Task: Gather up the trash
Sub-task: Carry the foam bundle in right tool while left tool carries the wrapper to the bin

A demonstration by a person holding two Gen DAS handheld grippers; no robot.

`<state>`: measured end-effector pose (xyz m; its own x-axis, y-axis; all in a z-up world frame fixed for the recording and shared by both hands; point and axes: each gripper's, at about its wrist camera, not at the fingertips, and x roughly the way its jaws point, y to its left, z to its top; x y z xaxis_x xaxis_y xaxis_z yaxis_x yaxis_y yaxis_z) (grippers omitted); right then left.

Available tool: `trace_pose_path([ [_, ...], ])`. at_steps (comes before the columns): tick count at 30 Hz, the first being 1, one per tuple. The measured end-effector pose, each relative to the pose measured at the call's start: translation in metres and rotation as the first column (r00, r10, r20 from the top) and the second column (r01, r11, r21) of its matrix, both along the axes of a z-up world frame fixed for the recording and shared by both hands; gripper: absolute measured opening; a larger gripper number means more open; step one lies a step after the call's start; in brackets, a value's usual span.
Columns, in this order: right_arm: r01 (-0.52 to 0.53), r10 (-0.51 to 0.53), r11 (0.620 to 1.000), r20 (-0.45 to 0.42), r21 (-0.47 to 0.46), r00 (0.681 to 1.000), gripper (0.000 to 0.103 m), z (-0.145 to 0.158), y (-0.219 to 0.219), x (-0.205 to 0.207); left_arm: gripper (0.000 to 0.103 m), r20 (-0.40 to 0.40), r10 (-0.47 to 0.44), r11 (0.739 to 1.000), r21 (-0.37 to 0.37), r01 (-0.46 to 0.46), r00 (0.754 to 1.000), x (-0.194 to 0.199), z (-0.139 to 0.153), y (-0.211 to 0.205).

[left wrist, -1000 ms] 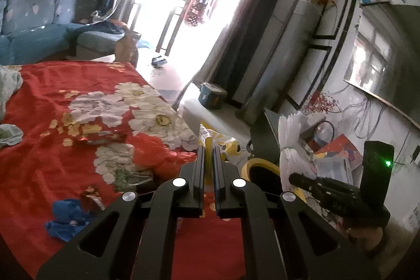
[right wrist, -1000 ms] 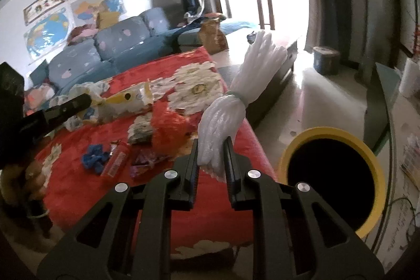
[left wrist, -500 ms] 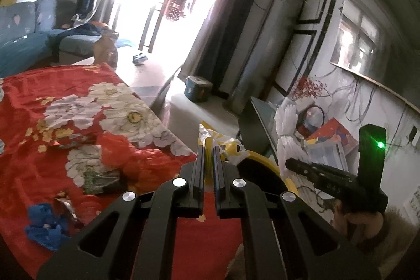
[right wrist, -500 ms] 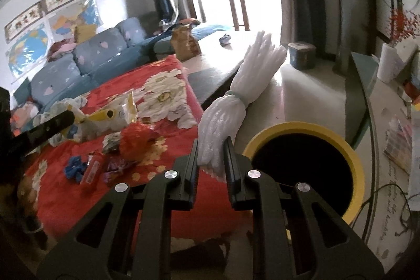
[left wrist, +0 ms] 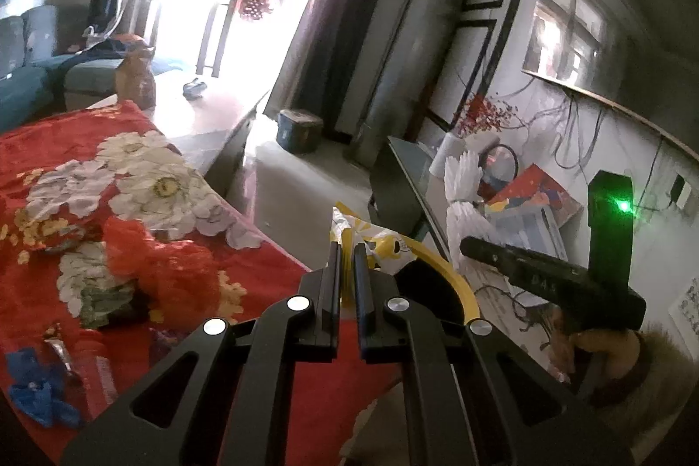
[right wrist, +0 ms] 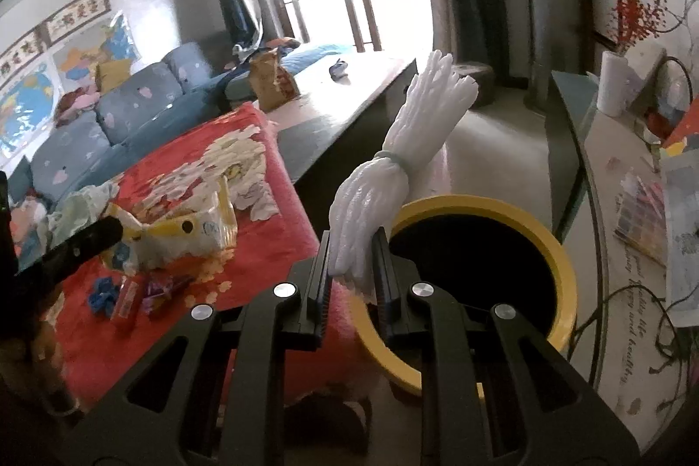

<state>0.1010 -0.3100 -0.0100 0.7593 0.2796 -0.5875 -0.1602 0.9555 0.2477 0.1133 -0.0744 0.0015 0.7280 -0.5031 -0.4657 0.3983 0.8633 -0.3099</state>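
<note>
Carrying trash to the bin (right wrist: 563,269) at lower centre: the right gripper (right wrist: 351,247) clamps a white bundle (right wrist: 393,169), the left gripper (left wrist: 347,269) pinches a yellow wrapper (left wrist: 380,243); next, release both over its mouth.

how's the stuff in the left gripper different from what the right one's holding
The left gripper pinches a thin, crinkled yellow and white wrapper; the right gripper clamps a thick white foam bundle tied with a band. The wrapper is flat and printed, the bundle plain and long. Both are held near the yellow bin.
</note>
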Motion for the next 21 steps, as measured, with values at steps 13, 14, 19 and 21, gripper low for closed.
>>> trace_pose_path([
  [13, 0.067, -0.067, 0.998, -0.020, 0.016, 0.998, 0.013, -0.008, -0.031, 0.005, 0.006, -0.045, -0.058, 0.997, 0.041, 0.059, 0.997, 0.015, -0.022, -0.037],
  [14, 0.074, -0.073, 0.997, -0.024, 0.016, 0.997, 0.013, -0.009, -0.033, 0.006, 0.006, -0.053, -0.066, 0.997, 0.043, 0.069, 0.996, 0.017, -0.025, -0.041],
  [19, 0.095, -0.094, 0.995, -0.049, 0.020, 0.994, 0.013, -0.019, -0.043, 0.010, 0.006, -0.071, -0.095, 0.993, 0.062, 0.100, 0.993, 0.025, -0.037, -0.059],
  [21, 0.101, -0.100, 0.995, -0.060, 0.021, 0.993, 0.013, -0.024, -0.048, 0.011, 0.006, -0.079, -0.103, 0.992, 0.070, 0.109, 0.992, 0.028, -0.042, -0.066],
])
